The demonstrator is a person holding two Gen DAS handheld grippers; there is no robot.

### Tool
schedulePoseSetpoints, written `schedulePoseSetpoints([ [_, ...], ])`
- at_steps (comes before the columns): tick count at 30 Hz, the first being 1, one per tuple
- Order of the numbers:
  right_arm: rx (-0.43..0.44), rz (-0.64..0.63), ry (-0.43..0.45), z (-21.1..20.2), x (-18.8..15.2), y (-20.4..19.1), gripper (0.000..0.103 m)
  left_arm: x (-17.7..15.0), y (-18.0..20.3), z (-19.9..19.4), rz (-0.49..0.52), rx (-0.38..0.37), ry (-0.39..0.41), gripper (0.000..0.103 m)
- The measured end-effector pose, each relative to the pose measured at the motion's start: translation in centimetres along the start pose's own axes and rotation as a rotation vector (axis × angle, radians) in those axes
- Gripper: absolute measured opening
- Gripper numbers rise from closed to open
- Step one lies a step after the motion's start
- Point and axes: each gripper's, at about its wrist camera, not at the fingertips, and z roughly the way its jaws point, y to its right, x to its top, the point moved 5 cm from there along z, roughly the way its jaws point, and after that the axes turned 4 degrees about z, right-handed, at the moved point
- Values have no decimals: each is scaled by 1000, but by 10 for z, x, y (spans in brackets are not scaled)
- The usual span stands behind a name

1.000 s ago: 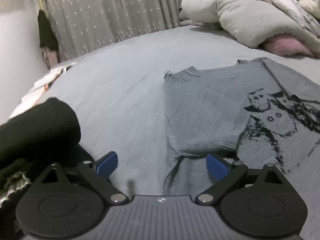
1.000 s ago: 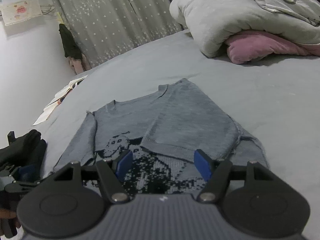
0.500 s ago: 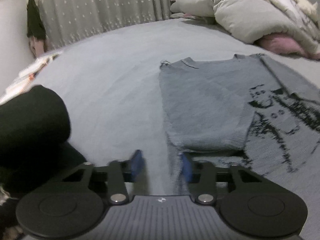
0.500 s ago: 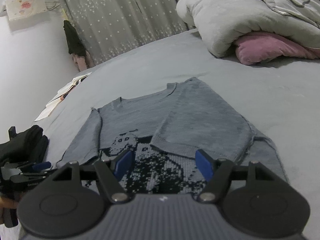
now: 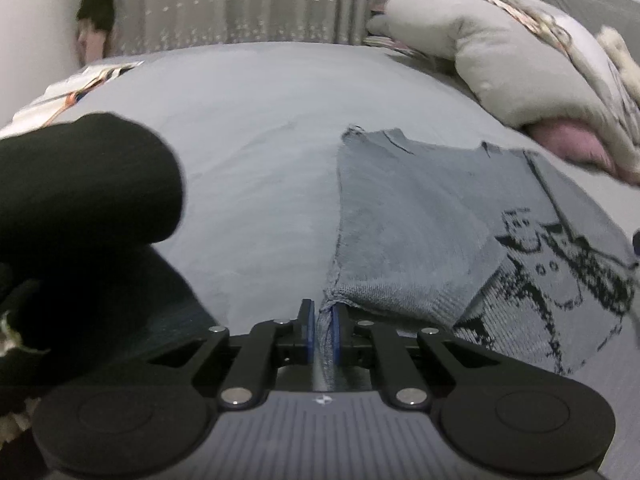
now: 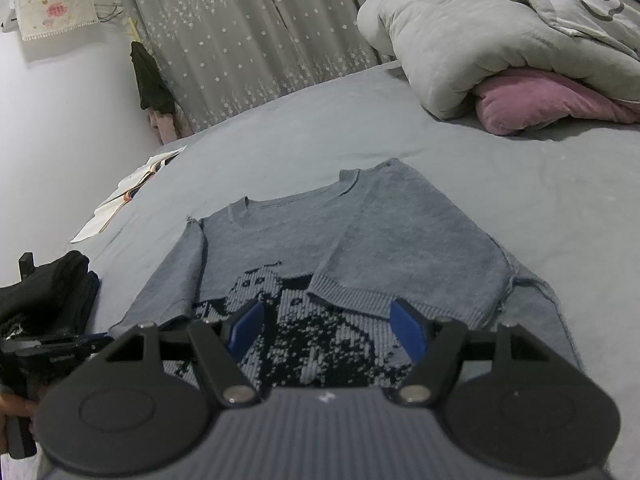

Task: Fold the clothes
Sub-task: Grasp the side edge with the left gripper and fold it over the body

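**Grey sweater on the bed, one edge pinched**

A wide bed [image 6: 500, 184] with a grey sheet fills the room in front of a star-dotted curtain [image 6: 248, 40]. A bundled grey duvet [image 6: 480, 36] lies over a pink pillow [image 6: 536, 100] at the far right. The grey sweater [image 6: 304, 240], knitted with a black pattern, lies flat in the middle of the bed, neckline toward the curtain and both sleeves folded in across the body. Black clothing [image 5: 80, 192] sits piled beside it at the near left, and some papers [image 6: 128, 196] lie at the bed's far left edge.

The left tongs [image 5: 322, 334] are closed on the sweater's near left edge, with a fold of grey knit caught between the blue pads [image 5: 307, 334]. The right tongs [image 6: 326, 330] stand wide open over the patterned lower part of the sweater, gripping nothing.
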Motion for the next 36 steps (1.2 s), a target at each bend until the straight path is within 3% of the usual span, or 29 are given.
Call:
schedulePoseSetpoints([
  [21, -21, -16, 14, 2, -1, 2, 69, 5, 4, -16, 51, 128, -14, 14],
  [24, -35, -18, 28, 1, 1, 6, 71, 8, 11, -21, 63, 116, 2, 15],
  [29, -62, 5, 41, -1, 7, 18, 73, 12, 18, -22, 39, 85, 13, 26],
  [36, -78, -2, 46, -1, 6, 22, 73, 13, 16, -21, -20, 67, 13, 26],
])
